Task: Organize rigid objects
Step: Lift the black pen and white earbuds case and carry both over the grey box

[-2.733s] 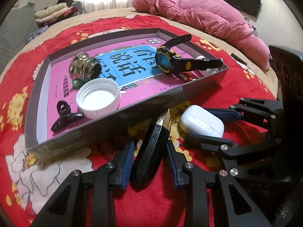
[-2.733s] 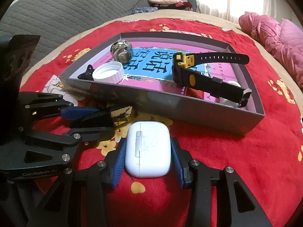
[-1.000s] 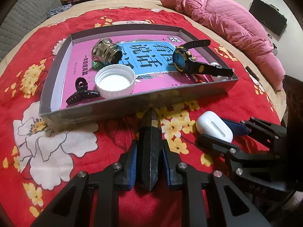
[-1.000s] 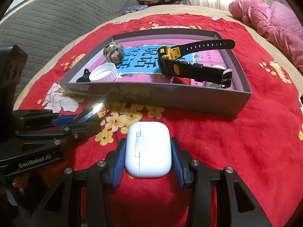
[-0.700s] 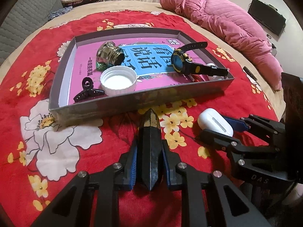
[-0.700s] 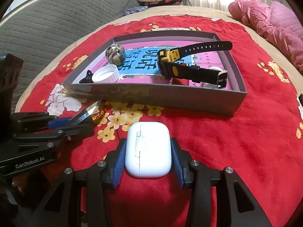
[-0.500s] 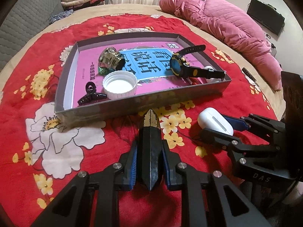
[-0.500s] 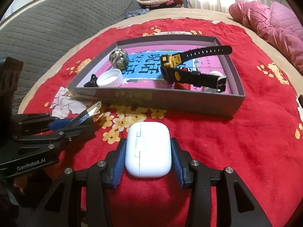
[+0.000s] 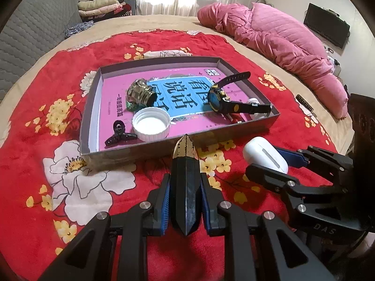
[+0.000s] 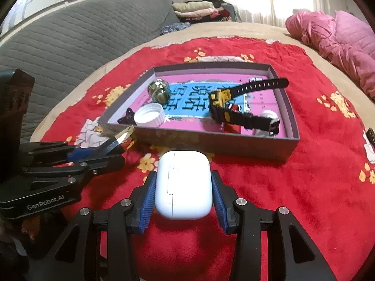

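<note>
Both tools were loaded and hung above the red flowered blanket [image 9: 35,121], short of the near wall of the grey box [image 9: 264,126]. The left tool [image 9: 185,187] was clamped on a dark faceted piece with a gold-flecked pointed tip [image 9: 186,178], the tip aimed at that near wall. The right tool [image 10: 182,187] had its blue pads pressed on both sides of the white earbud case [image 10: 182,185], which also showed in the left view just right of the dark piece.

Inside the box, lying on its pink and blue printed floor, were a black hair clip [image 9: 119,135] and a white bottle cap [image 9: 151,126] close to the near wall, a brass fitting [image 9: 140,93] behind the cap, and a black and yellow wristwatch [image 9: 225,100] toward the right wall, with a small white object partly hidden under its strap.

The step in hand looked like carrying both pieces over the wall and setting them down inside. To do it well, each load should have cleared the rim fully before moving forward, since the pointed tip could catch the cardboard. The dark piece belonged best in the bare strip between the cap and the watch. The case was smooth and rounded, so it could slip; it needed lowering to the floor of the box, clear of the watch strap, before the pads let go.
</note>
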### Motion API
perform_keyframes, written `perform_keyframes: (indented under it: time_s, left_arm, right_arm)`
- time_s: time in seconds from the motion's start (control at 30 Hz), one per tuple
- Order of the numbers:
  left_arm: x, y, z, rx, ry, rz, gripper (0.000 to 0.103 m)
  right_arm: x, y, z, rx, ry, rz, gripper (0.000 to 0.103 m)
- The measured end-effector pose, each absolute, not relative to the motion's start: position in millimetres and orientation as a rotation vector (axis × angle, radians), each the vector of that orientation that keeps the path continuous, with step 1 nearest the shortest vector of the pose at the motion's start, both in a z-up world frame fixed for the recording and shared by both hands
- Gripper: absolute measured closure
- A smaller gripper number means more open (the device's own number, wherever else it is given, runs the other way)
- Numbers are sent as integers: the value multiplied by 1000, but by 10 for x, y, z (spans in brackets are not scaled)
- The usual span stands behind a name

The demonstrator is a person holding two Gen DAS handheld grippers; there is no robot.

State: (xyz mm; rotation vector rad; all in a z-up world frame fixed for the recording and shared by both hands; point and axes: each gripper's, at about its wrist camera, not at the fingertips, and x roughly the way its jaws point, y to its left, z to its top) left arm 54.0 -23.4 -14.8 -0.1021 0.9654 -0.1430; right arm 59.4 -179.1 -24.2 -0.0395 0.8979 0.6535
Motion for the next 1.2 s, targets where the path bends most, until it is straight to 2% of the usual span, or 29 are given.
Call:
perform_keyframes:
  time_s: [1.2]
  left_arm:
    - [792,294,109,-207,846,-42,80]
  right_arm:
    - [771,-1725,158,-36,788,622,57]
